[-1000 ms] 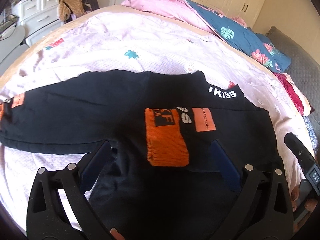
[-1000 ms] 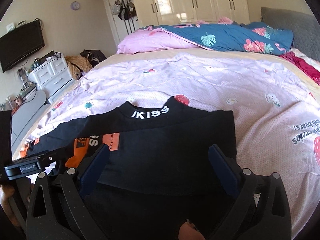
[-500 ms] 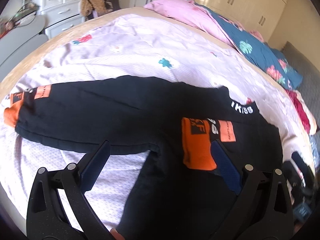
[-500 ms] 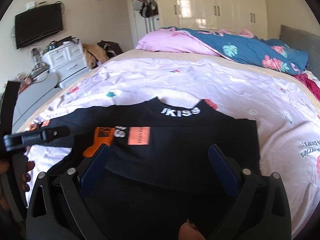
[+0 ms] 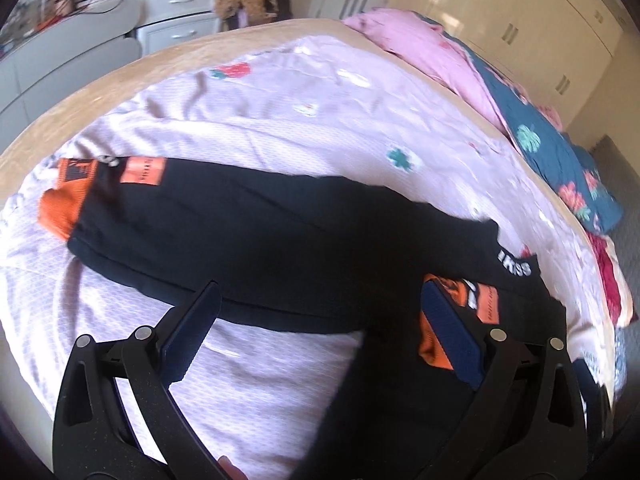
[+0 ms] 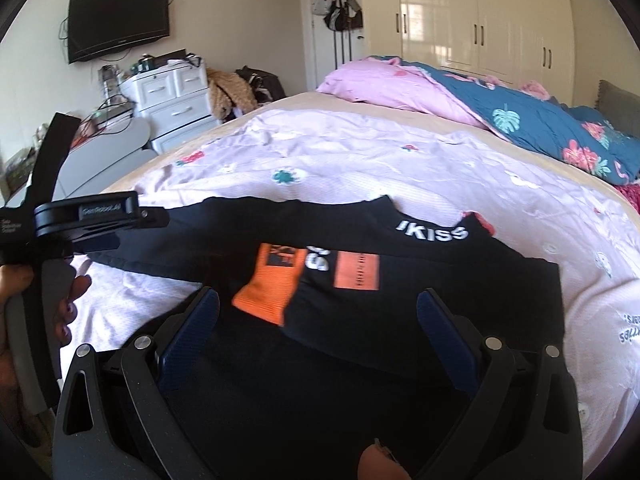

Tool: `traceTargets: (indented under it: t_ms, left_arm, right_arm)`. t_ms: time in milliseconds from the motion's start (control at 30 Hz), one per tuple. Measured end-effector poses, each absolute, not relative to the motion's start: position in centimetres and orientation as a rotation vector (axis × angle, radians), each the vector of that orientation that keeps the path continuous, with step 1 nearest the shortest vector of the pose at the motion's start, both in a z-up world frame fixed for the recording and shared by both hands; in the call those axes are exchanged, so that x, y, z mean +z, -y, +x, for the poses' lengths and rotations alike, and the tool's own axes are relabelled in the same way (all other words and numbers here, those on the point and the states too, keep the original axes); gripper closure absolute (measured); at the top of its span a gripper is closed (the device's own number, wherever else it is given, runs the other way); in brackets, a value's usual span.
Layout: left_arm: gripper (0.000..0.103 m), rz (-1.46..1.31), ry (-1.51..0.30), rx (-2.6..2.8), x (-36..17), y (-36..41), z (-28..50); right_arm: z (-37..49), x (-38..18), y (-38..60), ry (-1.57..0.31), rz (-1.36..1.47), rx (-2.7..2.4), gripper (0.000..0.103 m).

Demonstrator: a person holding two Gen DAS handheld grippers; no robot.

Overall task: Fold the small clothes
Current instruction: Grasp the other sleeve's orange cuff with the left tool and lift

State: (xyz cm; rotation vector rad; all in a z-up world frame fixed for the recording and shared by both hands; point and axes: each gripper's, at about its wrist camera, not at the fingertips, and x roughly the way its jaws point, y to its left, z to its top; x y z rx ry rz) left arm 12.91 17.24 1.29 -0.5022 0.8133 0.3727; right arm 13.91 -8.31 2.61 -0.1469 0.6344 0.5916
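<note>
black sweatshirt (image 5: pixel 280 248) lies flat on the bed (image 5: pixel 280 120). its left sleeve (image 5: pixel 168 216) stretches out to an orange cuff (image 5: pixel 60 212) near the bed's left edge, with bare pink cover around it. left tongs (image 5: pixel 320 340) hover spread wide, holding nothing. the other sleeve (image 6: pixel 312 280) lies folded across the chest. right tongs (image 6: pixel 320 336) gape wide, empty, above the lower body, with open cover to the right.

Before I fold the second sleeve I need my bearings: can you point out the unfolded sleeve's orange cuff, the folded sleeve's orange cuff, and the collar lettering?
unfolded sleeve's orange cuff (image 5: pixel 60 210), left wrist view, on the ribbed end.
folded sleeve's orange cuff (image 6: pixel 269 294), right wrist view, on the ribbing.
collar lettering (image 6: pixel 431 231), right wrist view, on the white letters.
</note>
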Motion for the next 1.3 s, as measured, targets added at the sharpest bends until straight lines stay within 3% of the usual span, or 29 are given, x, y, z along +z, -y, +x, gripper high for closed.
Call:
traceTargets:
  t_ms: [733,1300]
  left_arm:
    - [0.009,-0.625,-0.754,0.638,1.0,-26.3,8.8]
    - [0.009,-0.716,-0.840,0.746,-2.9,-31.0,8.3]
  right_arm:
    - [14.0,4.7,2.3,-0.655,-0.096,0.682,0.005]
    - [13.2,3.7,-3.2,-0.683,-0.198,0.749,0.005]
